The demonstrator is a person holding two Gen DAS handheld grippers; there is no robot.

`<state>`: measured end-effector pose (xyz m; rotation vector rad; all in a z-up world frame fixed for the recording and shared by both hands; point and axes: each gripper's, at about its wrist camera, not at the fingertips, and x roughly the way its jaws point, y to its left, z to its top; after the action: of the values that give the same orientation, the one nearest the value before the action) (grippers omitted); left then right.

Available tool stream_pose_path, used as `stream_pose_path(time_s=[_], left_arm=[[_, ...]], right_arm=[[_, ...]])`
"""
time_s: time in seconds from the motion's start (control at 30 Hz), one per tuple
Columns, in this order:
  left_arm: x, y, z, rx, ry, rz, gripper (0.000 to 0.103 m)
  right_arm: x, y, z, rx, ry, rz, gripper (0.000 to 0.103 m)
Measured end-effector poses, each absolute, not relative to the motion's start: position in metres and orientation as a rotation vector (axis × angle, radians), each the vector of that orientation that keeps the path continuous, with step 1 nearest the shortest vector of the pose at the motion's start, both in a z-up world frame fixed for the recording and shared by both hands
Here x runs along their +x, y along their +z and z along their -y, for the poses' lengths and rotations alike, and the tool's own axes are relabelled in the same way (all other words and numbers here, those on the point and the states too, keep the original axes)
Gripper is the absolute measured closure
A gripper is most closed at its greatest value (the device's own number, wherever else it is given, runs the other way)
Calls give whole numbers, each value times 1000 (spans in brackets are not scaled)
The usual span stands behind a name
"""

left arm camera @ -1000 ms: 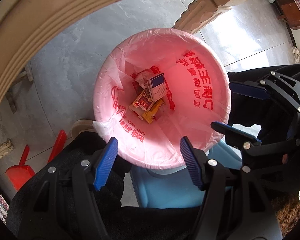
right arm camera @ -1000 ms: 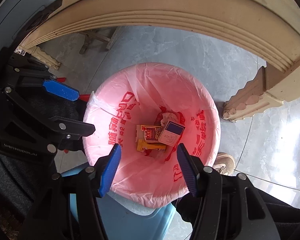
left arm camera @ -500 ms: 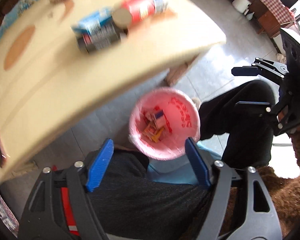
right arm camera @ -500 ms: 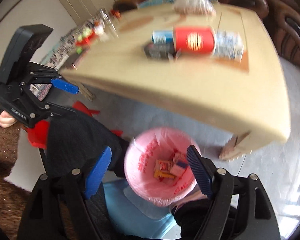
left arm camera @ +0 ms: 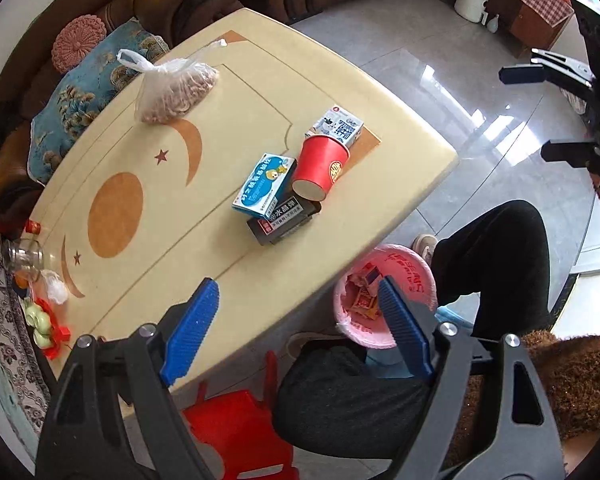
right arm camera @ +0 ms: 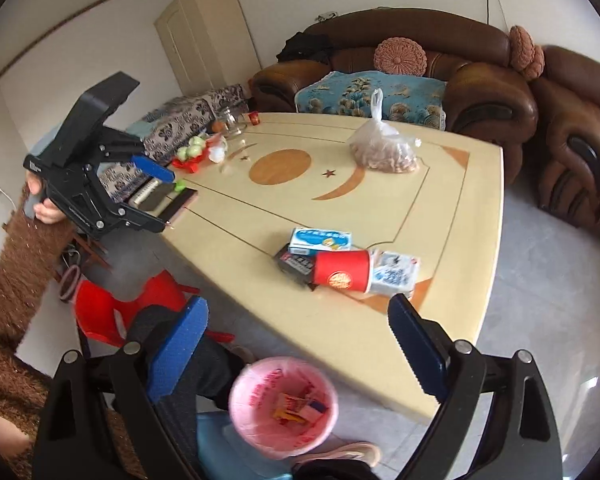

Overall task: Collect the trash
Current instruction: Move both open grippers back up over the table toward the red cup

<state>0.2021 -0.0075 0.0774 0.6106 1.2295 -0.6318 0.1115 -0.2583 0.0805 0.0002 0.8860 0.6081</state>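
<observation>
Both grippers hung wide apart and empty above the counter (left arm camera: pixel 148 152): left gripper (left arm camera: pixel 296 332), right gripper (right arm camera: pixel 296 354). A tipped red paper cup (left arm camera: pixel 320 166) lay against the milk carton (left arm camera: pixel 342 126), blue box (left arm camera: pixel 265 185) and black box (left arm camera: pixel 284 216), while the pink-lined trash bin (right arm camera: pixel 282 404) sat on the floor beside the counter's edge.

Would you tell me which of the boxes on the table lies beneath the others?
The black box: the blue box and red cup rest on it.

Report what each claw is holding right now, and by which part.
Nothing is held. The left claw and the right claw are both open and empty above the table.
</observation>
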Motion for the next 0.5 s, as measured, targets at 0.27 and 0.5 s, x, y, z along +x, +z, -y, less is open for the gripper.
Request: stream_pose_path(time_s=[0.27, 0.5], left_arm=[[258, 37, 31, 694, -671, -1304, 23], [297, -9, 36, 719, -674, -1383, 23]], right_arm=[[161, 76, 255, -82, 687, -930, 14], [203, 31, 248, -85, 759, -1009, 14]])
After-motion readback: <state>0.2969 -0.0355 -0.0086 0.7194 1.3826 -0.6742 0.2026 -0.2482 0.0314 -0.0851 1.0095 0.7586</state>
